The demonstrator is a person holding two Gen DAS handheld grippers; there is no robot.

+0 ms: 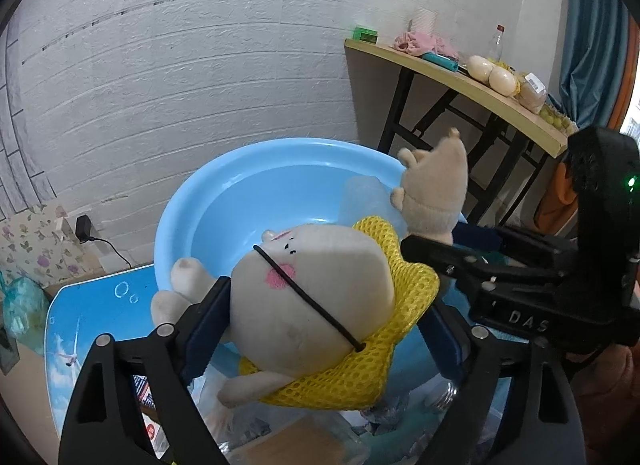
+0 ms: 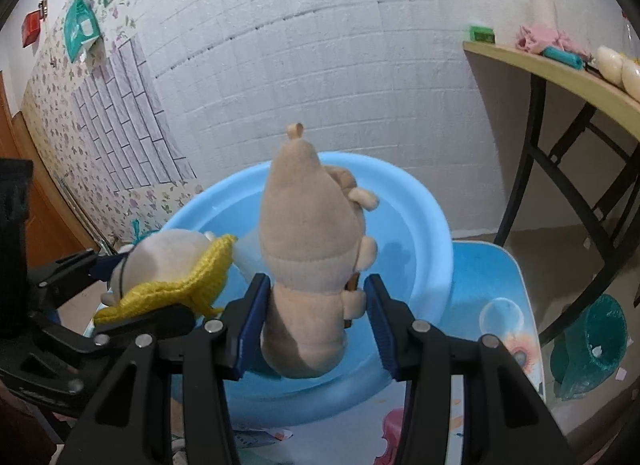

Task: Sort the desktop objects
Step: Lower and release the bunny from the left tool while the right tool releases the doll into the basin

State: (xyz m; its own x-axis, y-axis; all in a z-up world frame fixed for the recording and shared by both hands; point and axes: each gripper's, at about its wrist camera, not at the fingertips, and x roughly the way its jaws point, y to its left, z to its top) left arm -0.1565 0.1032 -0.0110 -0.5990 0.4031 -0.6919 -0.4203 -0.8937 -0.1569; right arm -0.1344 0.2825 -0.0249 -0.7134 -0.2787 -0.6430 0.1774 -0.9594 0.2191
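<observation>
My left gripper (image 1: 320,329) is shut on a cream plush toy in a yellow knit cape (image 1: 312,305) and holds it above the near rim of a light blue basin (image 1: 224,201). My right gripper (image 2: 316,321) is shut on a tan plush toy (image 2: 308,249) and holds it upright over the same basin (image 2: 416,225). Each gripper shows in the other's view: the right one (image 1: 460,265) with the tan toy (image 1: 436,189), the left one (image 2: 132,297) with the caped toy (image 2: 172,265). A clear plastic cup (image 1: 360,201) lies in the basin.
The basin stands on a small blue printed table (image 2: 492,297). A wooden folding table (image 1: 460,77) at the right carries a bottle, pink cloth and round buns. A teal bin (image 2: 592,345) sits on the floor. Clutter lies below the left gripper.
</observation>
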